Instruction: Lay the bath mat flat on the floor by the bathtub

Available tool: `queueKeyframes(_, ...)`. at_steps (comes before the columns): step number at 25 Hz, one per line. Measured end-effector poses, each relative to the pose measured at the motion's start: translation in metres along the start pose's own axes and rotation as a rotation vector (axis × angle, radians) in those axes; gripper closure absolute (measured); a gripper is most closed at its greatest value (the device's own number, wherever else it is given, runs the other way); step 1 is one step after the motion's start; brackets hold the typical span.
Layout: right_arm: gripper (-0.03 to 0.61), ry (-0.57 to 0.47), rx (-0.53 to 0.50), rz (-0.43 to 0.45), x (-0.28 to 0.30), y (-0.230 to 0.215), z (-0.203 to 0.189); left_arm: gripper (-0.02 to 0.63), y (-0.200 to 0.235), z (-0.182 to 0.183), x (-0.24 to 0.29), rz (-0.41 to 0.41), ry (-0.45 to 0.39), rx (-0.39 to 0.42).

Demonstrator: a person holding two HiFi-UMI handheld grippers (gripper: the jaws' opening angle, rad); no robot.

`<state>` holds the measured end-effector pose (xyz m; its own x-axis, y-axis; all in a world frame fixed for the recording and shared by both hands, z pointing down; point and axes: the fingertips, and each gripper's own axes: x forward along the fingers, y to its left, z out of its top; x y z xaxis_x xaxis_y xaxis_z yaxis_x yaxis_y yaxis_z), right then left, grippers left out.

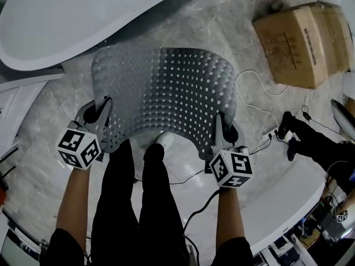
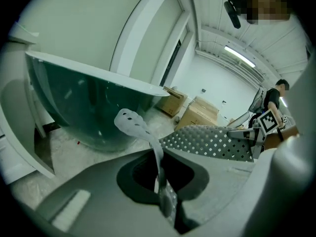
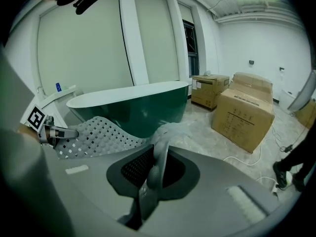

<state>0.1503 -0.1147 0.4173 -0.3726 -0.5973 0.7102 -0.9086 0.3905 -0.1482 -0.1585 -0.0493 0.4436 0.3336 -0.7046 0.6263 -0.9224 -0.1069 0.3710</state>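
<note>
A grey perforated bath mat point(image 1: 166, 90) hangs stretched between my two grippers, sagging toward the marble floor beside the bathtub point(image 1: 83, 15). My left gripper point(image 1: 101, 115) is shut on the mat's near left corner; in the left gripper view the mat's edge point(image 2: 148, 137) runs pinched between the jaws. On the near right corner my right gripper point(image 1: 220, 129) is shut, with the mat point(image 3: 98, 135) folded up through its jaws. The tub point(image 3: 133, 102) is dark green outside with a white rim.
Cardboard boxes point(image 1: 302, 43) stand at the far right, and a cable point(image 1: 260, 101) trails over the floor near them. A second person's legs point(image 1: 310, 140) are at the right. My own legs and shoe point(image 1: 165, 140) are under the mat. A white curved panel point(image 1: 288, 198) lies near right.
</note>
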Motion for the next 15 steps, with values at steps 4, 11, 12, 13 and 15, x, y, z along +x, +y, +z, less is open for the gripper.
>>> queueKeyframes(4,0.534,0.007,-0.02,0.013,0.02,0.004,-0.02,0.601,0.012,-0.025,0.017,0.01,0.006,-0.007)
queueKeyframes(11,0.534,0.022,-0.037,0.03,0.055,-0.002,-0.062,0.601,0.035,-0.07,0.041,0.039,0.012,-0.014)
queueKeyframes(12,0.534,0.026,-0.041,0.034,0.061,0.0,-0.068,0.601,0.039,-0.078,0.043,0.043,0.018,-0.013)
queueKeyframes(13,0.534,0.029,-0.045,0.04,0.068,0.001,-0.075,0.601,0.044,-0.086,0.046,0.047,0.023,-0.011)
queueKeyframes(15,0.534,0.029,-0.053,0.05,0.082,0.001,-0.087,0.601,0.051,-0.097,0.052,0.052,0.022,-0.003)
